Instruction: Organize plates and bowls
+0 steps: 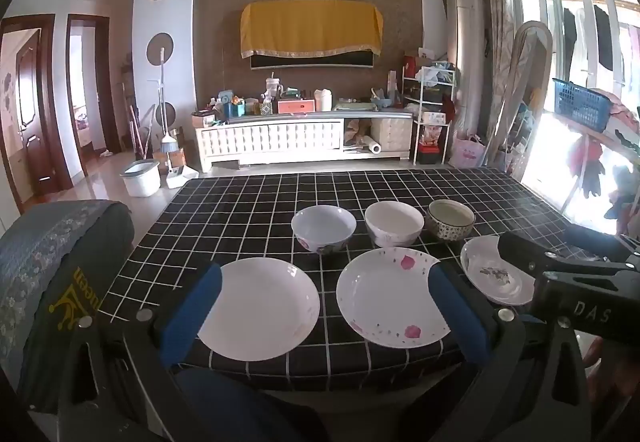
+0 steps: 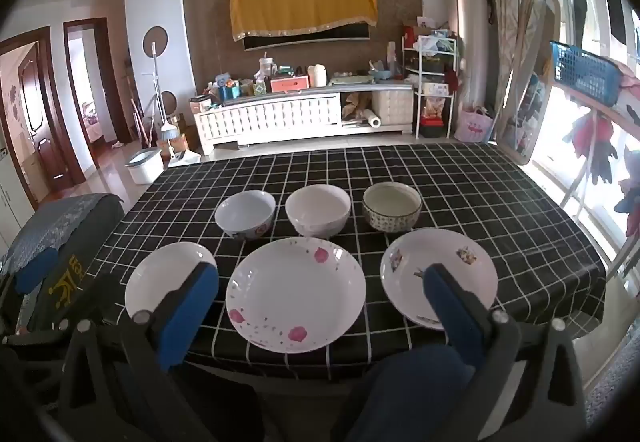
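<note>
Three plates lie in a front row on the black checked tablecloth [image 2: 480, 181]: a plain white plate [image 1: 260, 306] [image 2: 168, 282] at left, a pink-petal plate [image 1: 392, 298] [image 2: 296, 294] in the middle, a plate with small pictures [image 1: 496, 274] [image 2: 440, 274] at right. Behind them stand three bowls: a flowered white bowl [image 1: 323, 228] [image 2: 245, 213], a plain white bowl [image 1: 394, 222] [image 2: 318, 210], a patterned dark bowl [image 1: 451, 219] [image 2: 392, 206]. My left gripper [image 1: 324, 278] is open and empty, held before the table's near edge. My right gripper [image 2: 320, 278] is open and empty too; its body shows in the left wrist view [image 1: 568, 282].
A chair back with a grey patterned cover [image 1: 52, 262] stands at the table's left. A TV cabinet [image 1: 304, 137] with clutter is across the room. A drying rack with a blue basket [image 2: 584, 73] stands at the right by the window.
</note>
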A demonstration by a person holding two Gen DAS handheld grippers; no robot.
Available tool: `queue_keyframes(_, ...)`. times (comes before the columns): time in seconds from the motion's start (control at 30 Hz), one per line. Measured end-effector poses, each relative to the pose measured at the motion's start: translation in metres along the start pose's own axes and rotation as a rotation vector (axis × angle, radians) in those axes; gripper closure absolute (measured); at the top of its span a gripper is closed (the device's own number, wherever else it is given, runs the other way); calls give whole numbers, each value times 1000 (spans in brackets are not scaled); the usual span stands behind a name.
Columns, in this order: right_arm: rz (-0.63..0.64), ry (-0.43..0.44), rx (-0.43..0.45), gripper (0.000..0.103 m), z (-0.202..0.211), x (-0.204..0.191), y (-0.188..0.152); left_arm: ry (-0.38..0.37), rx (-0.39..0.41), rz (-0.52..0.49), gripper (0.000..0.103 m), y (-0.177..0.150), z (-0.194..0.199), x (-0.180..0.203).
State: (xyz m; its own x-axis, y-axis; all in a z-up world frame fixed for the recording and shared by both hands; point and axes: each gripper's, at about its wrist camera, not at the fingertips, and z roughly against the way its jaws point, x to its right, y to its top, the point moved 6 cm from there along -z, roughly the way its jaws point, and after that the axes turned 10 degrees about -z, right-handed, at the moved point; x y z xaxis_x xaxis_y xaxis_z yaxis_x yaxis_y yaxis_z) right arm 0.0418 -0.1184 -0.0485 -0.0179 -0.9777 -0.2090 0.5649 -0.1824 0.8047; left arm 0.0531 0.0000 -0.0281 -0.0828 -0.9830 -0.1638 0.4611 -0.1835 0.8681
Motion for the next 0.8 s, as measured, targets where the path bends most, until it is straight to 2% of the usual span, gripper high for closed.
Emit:
queue_keyframes(0.27, -1, 0, -6, 0, 0, 0, 0, 20, 6, -7, 1, 1, 3, 3)
queue_keyframes(0.8, 3, -7, -8, 0, -2, -2, 0, 1, -4, 7, 1, -2, -1, -1)
